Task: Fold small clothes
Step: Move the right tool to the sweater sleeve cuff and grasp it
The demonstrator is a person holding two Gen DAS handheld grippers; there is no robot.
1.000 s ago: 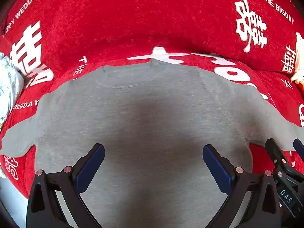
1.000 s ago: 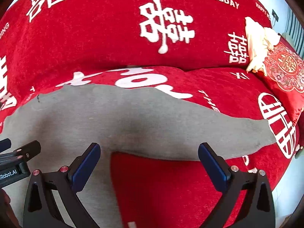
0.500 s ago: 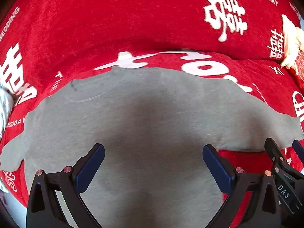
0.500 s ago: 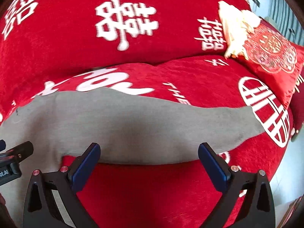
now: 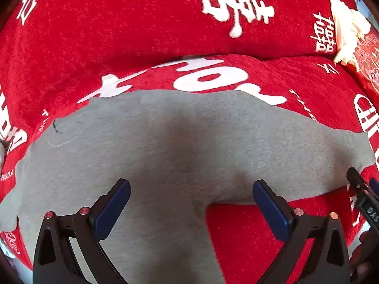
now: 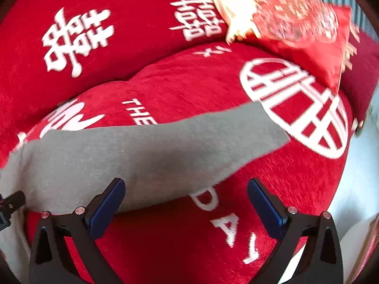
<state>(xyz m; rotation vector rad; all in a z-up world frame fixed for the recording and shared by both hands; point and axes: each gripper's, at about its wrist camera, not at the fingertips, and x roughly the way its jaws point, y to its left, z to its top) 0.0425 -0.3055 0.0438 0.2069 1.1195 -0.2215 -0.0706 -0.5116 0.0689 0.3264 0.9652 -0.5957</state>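
We see a grey sweater (image 5: pixel 180 156) lying flat on a red sofa cover (image 5: pixel 142 35) printed with white letters. Our left tongs (image 5: pixel 191 209) hover over the sweater's body, spread wide and empty. Our right tongs (image 6: pixel 186 204) hover by the sweater's sleeve (image 6: pixel 189 146), also wide and empty. Beyond the sleeve's cuff lies a red cushion (image 6: pixel 305 30).

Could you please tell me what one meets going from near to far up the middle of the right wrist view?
Right tool, open → white lettering on the red cover → grey sleeve → red seat cushion → red backrest.
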